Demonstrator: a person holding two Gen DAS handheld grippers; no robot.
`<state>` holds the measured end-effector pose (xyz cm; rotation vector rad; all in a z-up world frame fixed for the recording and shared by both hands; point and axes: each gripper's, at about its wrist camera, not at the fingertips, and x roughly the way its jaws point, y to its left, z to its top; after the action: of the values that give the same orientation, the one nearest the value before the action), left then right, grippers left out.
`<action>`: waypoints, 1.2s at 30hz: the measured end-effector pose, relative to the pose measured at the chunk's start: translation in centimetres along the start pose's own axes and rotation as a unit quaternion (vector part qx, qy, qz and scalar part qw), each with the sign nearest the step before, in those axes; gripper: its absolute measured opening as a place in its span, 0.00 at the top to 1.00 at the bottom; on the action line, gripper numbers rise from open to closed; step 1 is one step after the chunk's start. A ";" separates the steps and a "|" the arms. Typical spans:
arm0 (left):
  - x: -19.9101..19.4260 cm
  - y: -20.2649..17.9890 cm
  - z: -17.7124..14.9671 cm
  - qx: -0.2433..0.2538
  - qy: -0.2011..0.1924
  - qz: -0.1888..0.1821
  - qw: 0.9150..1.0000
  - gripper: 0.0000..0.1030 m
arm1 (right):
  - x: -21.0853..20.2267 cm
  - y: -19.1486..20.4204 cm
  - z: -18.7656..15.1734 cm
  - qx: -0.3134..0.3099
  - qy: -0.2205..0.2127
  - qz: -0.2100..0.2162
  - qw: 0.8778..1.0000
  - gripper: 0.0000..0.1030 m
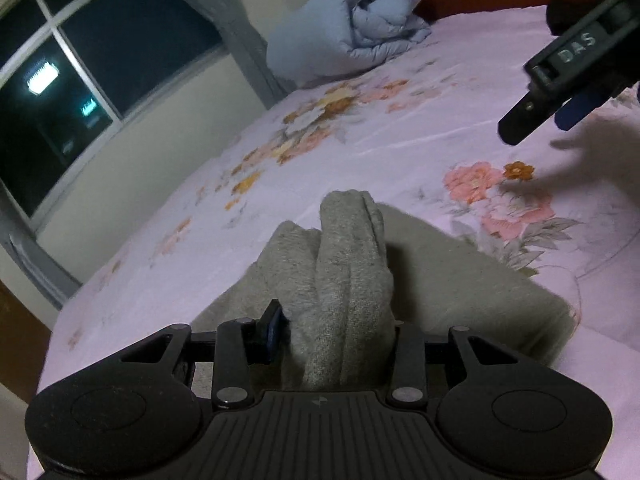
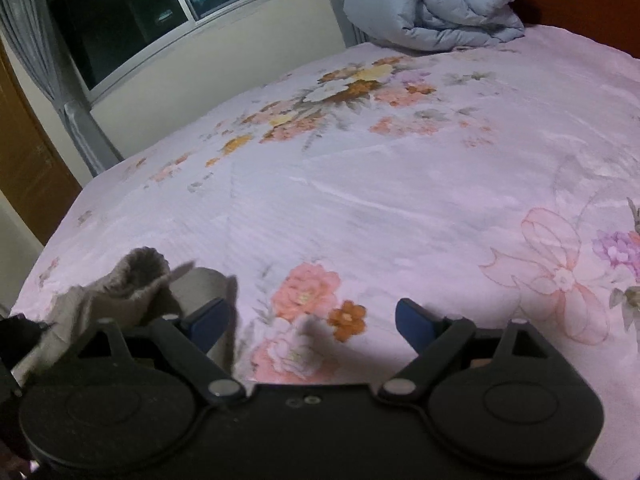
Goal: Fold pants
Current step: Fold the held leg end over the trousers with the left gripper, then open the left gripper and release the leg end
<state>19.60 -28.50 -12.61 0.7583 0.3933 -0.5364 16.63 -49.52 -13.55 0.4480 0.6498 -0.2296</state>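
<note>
The bed (image 2: 400, 200), under a pink floral sheet, filled both views. A blue duvet (image 2: 440, 4) lay bundled at the top of the frame. The grey pants (image 1: 348, 280) sat bunched at lower centre of the left view, partly on the sheet. The left tool (image 1: 336, 328) was clamped on a thick fold of them. The right tool (image 2: 312, 320) stood wide open over the sheet, holding nothing, pants just beside its left finger.
</note>
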 end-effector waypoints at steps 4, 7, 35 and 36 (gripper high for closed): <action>-2.0 0.3 0.7 -0.006 -0.041 -0.002 0.999 0.63 | 0.2 -1.0 -0.2 0.006 0.003 -0.001 1.000 0.18; -2.8 -0.1 0.9 0.028 -0.074 0.017 0.997 0.63 | 0.3 -1.3 -0.3 0.009 0.004 -0.002 1.000 0.18; -9.2 8.8 -7.8 -0.068 -0.058 0.056 0.994 0.01 | -0.3 9.5 0.7 0.005 0.022 0.204 0.979 0.18; -8.6 10.3 -8.2 -0.103 -0.035 0.059 0.992 0.01 | 0.1 10.4 0.5 0.012 0.030 0.216 0.976 0.18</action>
<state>17.64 -13.57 -8.05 0.5585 0.3305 -0.4029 20.51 -40.61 -9.87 0.6099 0.5944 0.1890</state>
